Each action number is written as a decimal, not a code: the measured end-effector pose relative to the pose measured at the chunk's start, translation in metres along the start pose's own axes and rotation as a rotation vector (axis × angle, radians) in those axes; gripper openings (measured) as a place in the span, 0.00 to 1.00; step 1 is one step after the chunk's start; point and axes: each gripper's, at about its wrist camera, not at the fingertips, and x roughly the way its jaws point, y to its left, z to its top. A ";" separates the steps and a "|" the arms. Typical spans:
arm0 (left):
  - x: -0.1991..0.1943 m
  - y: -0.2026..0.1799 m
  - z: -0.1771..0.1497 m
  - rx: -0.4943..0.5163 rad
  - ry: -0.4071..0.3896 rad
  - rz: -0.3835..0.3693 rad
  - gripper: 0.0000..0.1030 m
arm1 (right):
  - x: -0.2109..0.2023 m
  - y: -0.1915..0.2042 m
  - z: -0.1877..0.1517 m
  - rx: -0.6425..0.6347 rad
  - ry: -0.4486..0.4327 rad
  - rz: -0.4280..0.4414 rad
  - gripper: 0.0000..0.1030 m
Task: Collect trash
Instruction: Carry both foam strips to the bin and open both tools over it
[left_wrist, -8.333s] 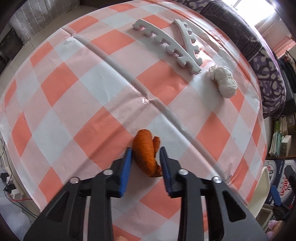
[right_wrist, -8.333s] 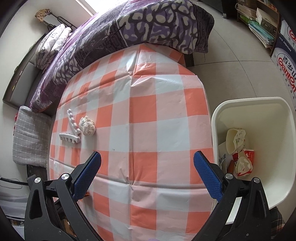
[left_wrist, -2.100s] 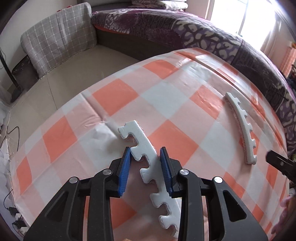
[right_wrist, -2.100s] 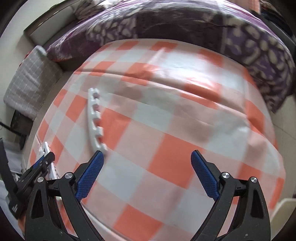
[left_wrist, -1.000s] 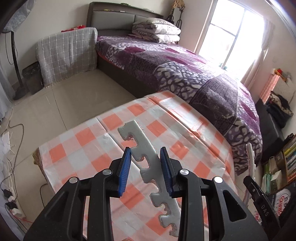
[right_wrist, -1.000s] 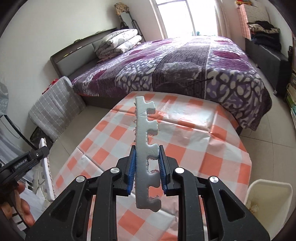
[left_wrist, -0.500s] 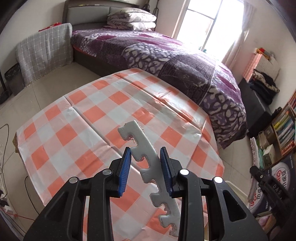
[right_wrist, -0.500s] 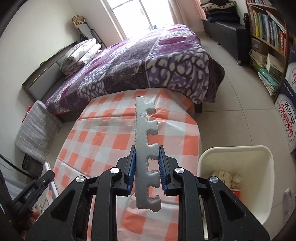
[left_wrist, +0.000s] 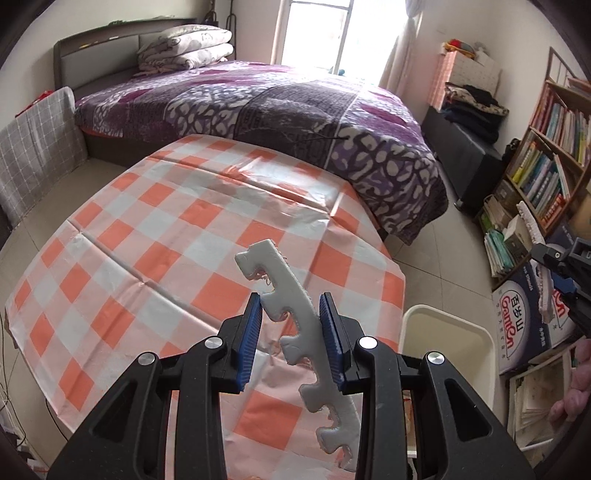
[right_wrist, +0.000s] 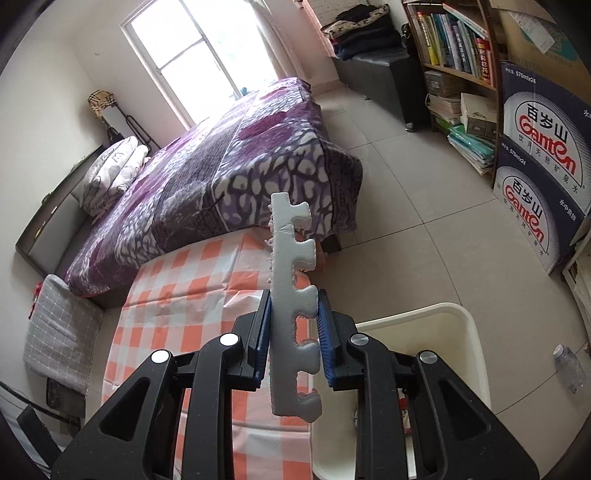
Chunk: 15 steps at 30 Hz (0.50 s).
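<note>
Two strips held: one white notched foam strip per gripper, both off the table.
Left gripper (left_wrist: 291, 334): jaws narrow, blue pads clamped on the grey-white toothed foam strip (left_wrist: 295, 314); strip slanted, far end up-left, near end down-right past the right pad.
Left strip position: above the near right corner of the orange-and-white checked tablecloth (left_wrist: 147, 236), near the bin.
Right gripper (right_wrist: 293, 334): jaws narrow and easing apart, second white toothed foam strip (right_wrist: 290, 295) between the blue pads, upright, teeth to the right; pads look to be in contact with it.
Right strip position: over the gap between the checked tablecloth (right_wrist: 177, 295) and the bin, lower end near the bin's left rim.
Bin: cream rectangular plastic tub (right_wrist: 465, 332) on the floor, just right of the table; red-and-white scraps partly visible inside, behind the gripper body.
Bin, left view: rim (left_wrist: 443, 314) at right of the table corner.
Surroundings: bed with purple patterned quilt (left_wrist: 295, 110) at far side; stacked blue-and-white cartons (right_wrist: 535, 166) at right.
</note>
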 end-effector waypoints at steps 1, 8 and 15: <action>0.001 -0.005 -0.002 0.010 0.004 -0.010 0.32 | -0.002 -0.004 0.001 0.005 -0.006 -0.009 0.25; 0.007 -0.052 -0.013 0.094 0.025 -0.097 0.32 | -0.015 -0.037 0.009 0.052 -0.042 -0.069 0.54; 0.017 -0.101 -0.024 0.184 0.045 -0.174 0.32 | -0.027 -0.077 0.017 0.109 -0.078 -0.140 0.67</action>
